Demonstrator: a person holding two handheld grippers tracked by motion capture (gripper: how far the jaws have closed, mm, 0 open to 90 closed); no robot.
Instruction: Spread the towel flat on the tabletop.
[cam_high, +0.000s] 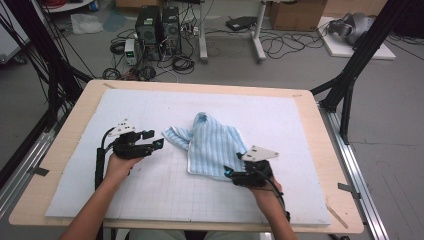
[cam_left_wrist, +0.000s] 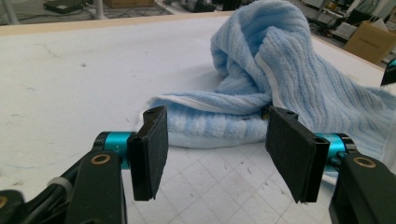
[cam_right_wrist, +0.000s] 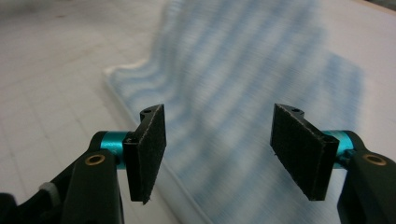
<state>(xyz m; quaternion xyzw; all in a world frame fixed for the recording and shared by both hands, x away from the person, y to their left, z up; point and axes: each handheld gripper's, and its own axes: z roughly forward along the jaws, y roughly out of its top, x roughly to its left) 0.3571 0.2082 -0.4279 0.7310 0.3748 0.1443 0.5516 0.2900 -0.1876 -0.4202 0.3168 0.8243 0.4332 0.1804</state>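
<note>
A light blue striped towel (cam_high: 210, 142) lies crumpled and partly folded in the middle of the white mat (cam_high: 150, 195). My left gripper (cam_high: 155, 141) is just left of the towel's left corner, open, with its jaws wide apart. In the left gripper view the towel (cam_left_wrist: 280, 84) bunches up right in front of my left gripper (cam_left_wrist: 217, 154). My right gripper (cam_high: 231, 172) hangs at the towel's near right edge, open. In the right gripper view the towel (cam_right_wrist: 243, 79) spreads under and beyond my right gripper (cam_right_wrist: 219, 156), with nothing between the pads.
The mat covers a wooden table (cam_high: 65, 145). Black frame posts (cam_high: 350, 70) stand at the table's far right and left. Computer towers (cam_high: 157, 27), cables and a cardboard box (cam_high: 295, 12) sit on the floor behind.
</note>
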